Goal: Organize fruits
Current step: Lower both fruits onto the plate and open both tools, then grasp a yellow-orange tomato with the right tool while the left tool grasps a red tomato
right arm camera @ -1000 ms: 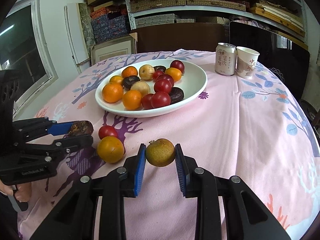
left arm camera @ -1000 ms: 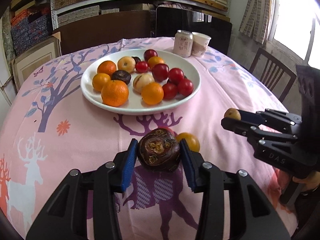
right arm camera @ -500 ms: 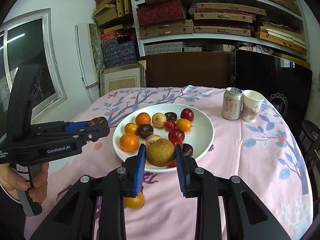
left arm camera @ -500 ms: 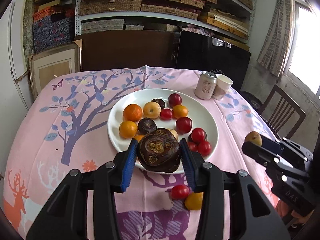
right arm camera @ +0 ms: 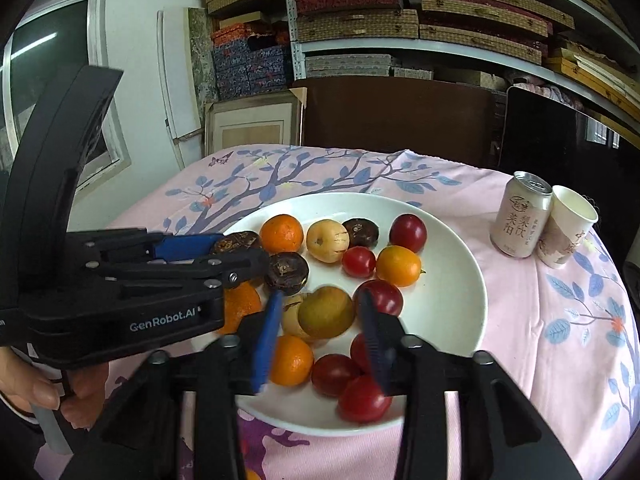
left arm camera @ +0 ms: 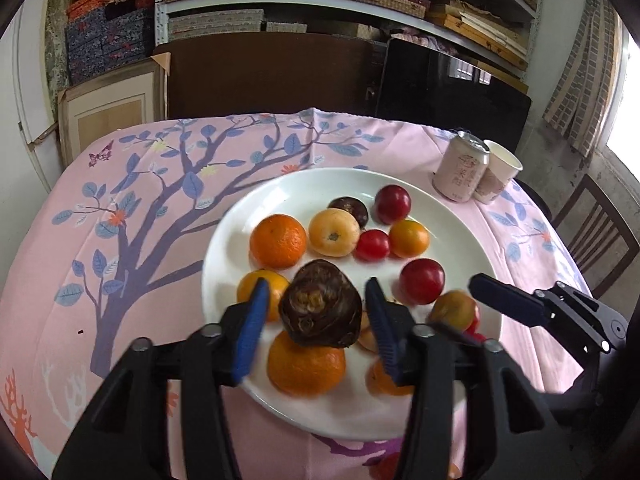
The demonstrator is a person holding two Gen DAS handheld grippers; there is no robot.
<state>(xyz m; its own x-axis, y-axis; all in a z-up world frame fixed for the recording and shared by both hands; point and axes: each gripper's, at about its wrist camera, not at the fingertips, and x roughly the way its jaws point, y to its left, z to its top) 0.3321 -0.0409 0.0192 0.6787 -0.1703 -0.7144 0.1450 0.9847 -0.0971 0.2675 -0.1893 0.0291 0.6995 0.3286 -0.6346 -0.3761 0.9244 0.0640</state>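
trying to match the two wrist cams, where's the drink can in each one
Left wrist view: the drink can stands at upper right, beyond the white plate's far right rim, touching or just beside a paper cup.
Right wrist view: the drink can stands at right of centre, right of the plate.
Shared landmark: the paper cup, on the can's right in both.

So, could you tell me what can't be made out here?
Left wrist view: red fruit on the cloth, cut off by the bottom edge.
Right wrist view: an orange, mostly behind the left gripper, whose jaws are opening around a dark fruit.
Left wrist view: can lettering, too small.
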